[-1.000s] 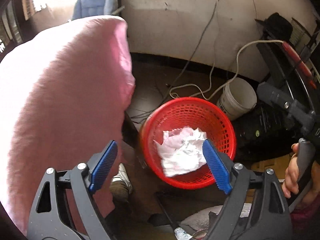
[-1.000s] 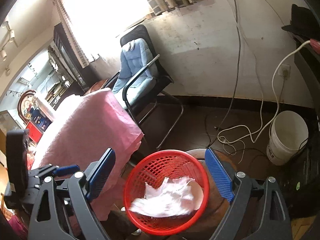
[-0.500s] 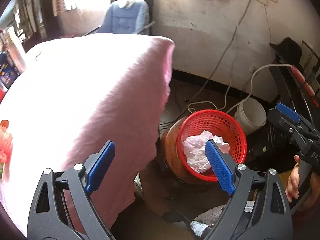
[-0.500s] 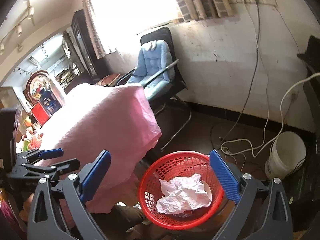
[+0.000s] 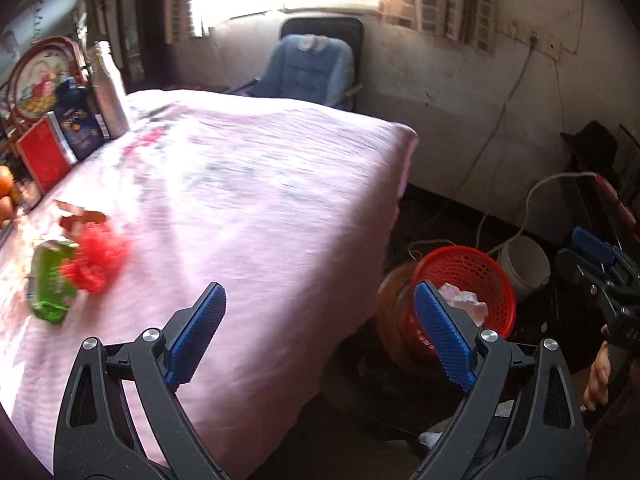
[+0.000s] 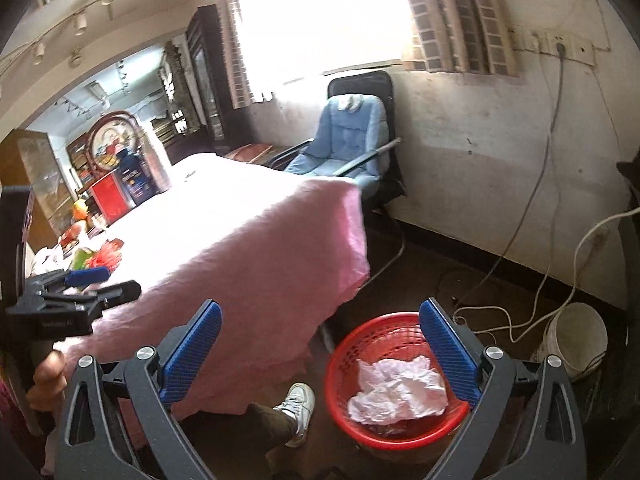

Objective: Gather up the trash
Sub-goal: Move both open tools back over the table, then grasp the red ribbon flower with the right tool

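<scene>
A red mesh basket [image 6: 394, 372] stands on the floor beside the table and holds crumpled white paper [image 6: 398, 394]; it also shows in the left wrist view [image 5: 468, 280]. On the pink tablecloth [image 5: 248, 208] lie a green wrapper [image 5: 50, 280] and a red crumpled piece [image 5: 98, 260]. My left gripper [image 5: 320, 336] is open and empty above the table's near corner. My right gripper [image 6: 320, 356] is open and empty above the basket's left side. The left gripper also shows at the left of the right wrist view [image 6: 72, 296].
A blue-cushioned chair [image 6: 344, 140] stands behind the table. A white bucket [image 6: 574, 336] and loose cables [image 6: 520, 280] are on the floor by the wall. Boxes and a bottle [image 5: 110, 92] stand at the table's far left. A shoe [image 6: 298, 402] shows beside the basket.
Both grippers have risen and swung left from over the basket toward the table. The tabletop with its green and red trash has come into view.
</scene>
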### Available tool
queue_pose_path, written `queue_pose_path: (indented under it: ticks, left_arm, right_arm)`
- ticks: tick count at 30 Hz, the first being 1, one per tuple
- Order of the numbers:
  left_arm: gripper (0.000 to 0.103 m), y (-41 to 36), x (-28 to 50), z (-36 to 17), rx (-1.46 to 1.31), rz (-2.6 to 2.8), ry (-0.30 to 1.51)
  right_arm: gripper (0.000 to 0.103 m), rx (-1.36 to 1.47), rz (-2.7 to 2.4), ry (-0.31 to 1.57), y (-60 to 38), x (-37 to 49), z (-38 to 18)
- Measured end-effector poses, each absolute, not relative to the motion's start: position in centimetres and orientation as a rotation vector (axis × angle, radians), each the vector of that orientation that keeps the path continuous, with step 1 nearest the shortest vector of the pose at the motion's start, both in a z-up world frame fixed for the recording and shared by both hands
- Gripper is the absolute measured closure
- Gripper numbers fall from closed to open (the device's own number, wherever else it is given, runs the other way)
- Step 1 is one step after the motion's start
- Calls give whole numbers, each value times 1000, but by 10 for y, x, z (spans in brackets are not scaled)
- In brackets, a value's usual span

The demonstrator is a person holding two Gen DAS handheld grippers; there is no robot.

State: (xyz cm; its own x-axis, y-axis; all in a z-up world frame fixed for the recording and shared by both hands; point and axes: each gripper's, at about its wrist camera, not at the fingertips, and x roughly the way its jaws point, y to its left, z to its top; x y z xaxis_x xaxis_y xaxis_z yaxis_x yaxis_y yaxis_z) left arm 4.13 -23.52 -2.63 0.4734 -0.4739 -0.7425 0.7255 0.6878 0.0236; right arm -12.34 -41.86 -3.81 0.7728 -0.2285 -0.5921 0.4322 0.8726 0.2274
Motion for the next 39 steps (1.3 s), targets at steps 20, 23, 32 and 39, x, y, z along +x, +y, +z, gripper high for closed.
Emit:
queue_pose_path:
  ticks: [20, 23, 32, 39]
  left_arm:
    - [8, -44, 186, 6, 224, -289, 721]
    - [8, -10, 205, 0, 147, -227, 749]
    - [8, 38, 233, -12, -26, -74, 875]
    - [8, 47, 252, -46, -148, -112, 1076]
  right_arm:
    - [6, 225, -170, 709, -299, -38, -33]
    - [6, 214, -99, 731, -276, -10, -34]
    - [6, 187, 122, 750, -198, 90, -32]
    - [6, 171, 134, 783, -176, 141, -39]
